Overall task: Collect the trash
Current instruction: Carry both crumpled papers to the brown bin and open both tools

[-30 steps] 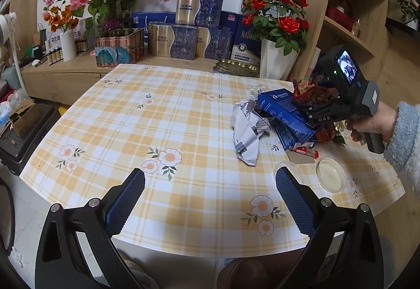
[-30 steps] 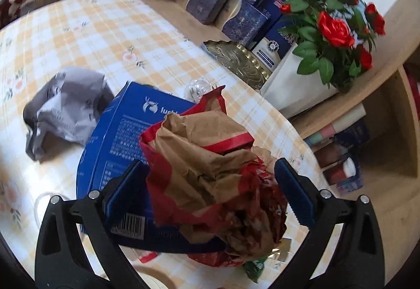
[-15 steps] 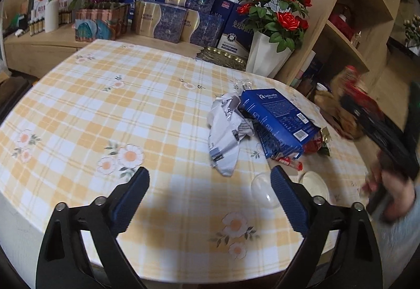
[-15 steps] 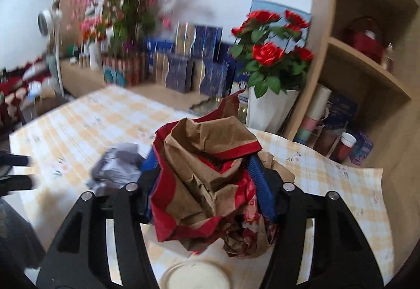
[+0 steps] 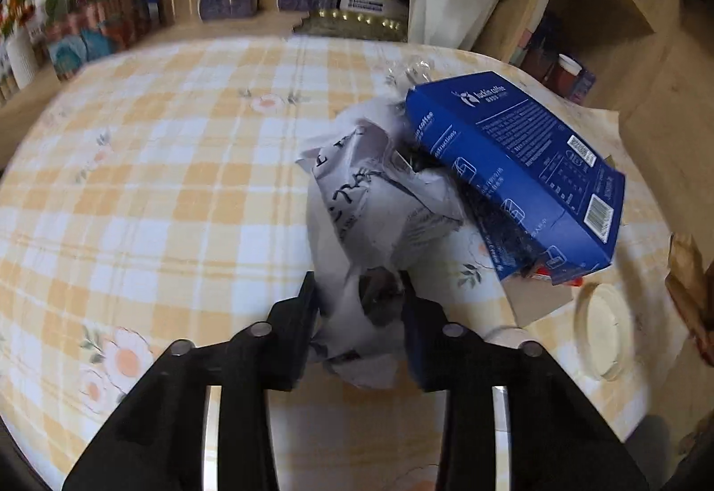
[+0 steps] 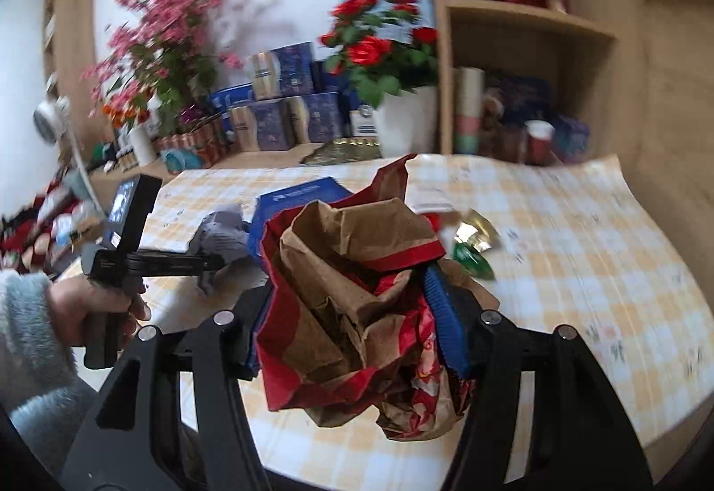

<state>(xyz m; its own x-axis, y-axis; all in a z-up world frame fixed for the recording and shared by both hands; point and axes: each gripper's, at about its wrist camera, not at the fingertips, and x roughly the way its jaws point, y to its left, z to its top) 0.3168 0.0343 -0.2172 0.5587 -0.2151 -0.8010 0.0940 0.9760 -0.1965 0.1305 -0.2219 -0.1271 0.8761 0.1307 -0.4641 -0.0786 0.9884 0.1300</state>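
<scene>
In the left wrist view the left hand-held gripper [image 5: 359, 308] sits at lower centre, its jaws closing on the near end of a crumpled grey wrapper [image 5: 375, 205], which lies between them on the checked counter [image 5: 178, 187]; the pads seem to touch the wrapper, though blur makes this unsure; a blue box [image 5: 522, 160] leans on the wrapper's far right side, and a round lid [image 5: 602, 334] lies at lower right. In the right wrist view the right hand-held gripper [image 6: 352, 326], half open, is clamped on a crumpled red-and-brown bag [image 6: 357, 299] held above the counter's near edge; a green scrap [image 6: 471, 259] lies just right of it; at left a hand [image 6: 96, 308] in a fuzzy sleeve holds the other tool by the wrapper.
</scene>
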